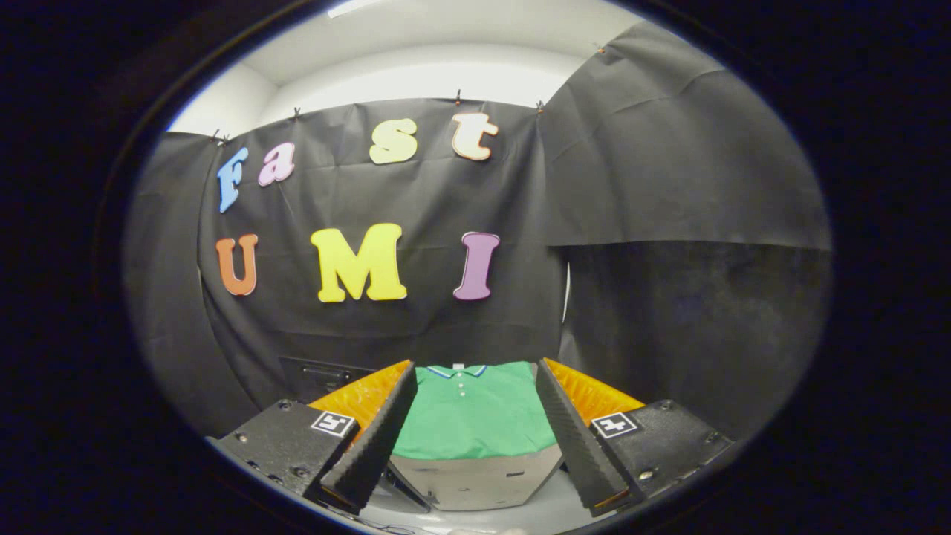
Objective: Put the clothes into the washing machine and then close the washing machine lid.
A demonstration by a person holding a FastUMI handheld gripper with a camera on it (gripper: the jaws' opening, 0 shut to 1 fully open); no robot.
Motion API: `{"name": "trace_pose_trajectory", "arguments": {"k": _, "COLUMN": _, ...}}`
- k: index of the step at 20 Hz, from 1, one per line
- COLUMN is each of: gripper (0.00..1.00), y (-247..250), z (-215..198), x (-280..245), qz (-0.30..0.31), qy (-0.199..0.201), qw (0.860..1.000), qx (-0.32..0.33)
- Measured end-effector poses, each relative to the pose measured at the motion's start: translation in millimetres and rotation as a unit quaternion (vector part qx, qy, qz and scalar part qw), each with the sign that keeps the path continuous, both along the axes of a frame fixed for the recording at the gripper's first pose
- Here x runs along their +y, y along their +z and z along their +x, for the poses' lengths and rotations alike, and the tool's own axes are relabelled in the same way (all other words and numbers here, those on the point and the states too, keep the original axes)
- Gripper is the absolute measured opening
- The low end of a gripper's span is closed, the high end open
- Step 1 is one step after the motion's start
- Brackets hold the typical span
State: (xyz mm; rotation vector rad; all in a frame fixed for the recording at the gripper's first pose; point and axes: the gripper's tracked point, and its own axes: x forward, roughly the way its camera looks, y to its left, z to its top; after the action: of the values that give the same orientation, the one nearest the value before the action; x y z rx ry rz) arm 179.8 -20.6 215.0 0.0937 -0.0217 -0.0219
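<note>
A folded green polo shirt (475,416) with a white and blue collar lies flat on a pale box-like stand (475,479). My gripper (475,368) is open, with its two fingers (375,438) spread wide on either side of the shirt. The shirt lies between the fingers and below them, and I cannot tell whether the pads touch it. Its collar points away from me, level with the fingertips.
A dark boxy object (319,375) stands against the black cloth wall just beyond the left finger. The cloth wall (669,297) closes off the back and the right side. A pale surface (550,513) lies below the stand.
</note>
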Motion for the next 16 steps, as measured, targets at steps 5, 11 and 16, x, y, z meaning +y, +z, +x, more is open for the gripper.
{"name": "trace_pose_trajectory", "arguments": {"k": 5, "gripper": 1.0, "y": 7, "z": 88, "x": 25, "qz": 0.0, "qy": 0.035, "qw": 0.999, "qx": 0.041}}
{"name": "trace_pose_trajectory", "arguments": {"k": 11, "gripper": 1.0, "y": -36, "z": 189, "x": 37, "qz": -0.013, "qy": 0.057, "qw": 0.989, "qx": 0.139}}
{"name": "trace_pose_trajectory", "arguments": {"k": 16, "gripper": 1.0, "y": -111, "z": 243, "x": 33, "qz": -0.003, "qy": 0.064, "qw": 0.966, "qx": 0.251}}
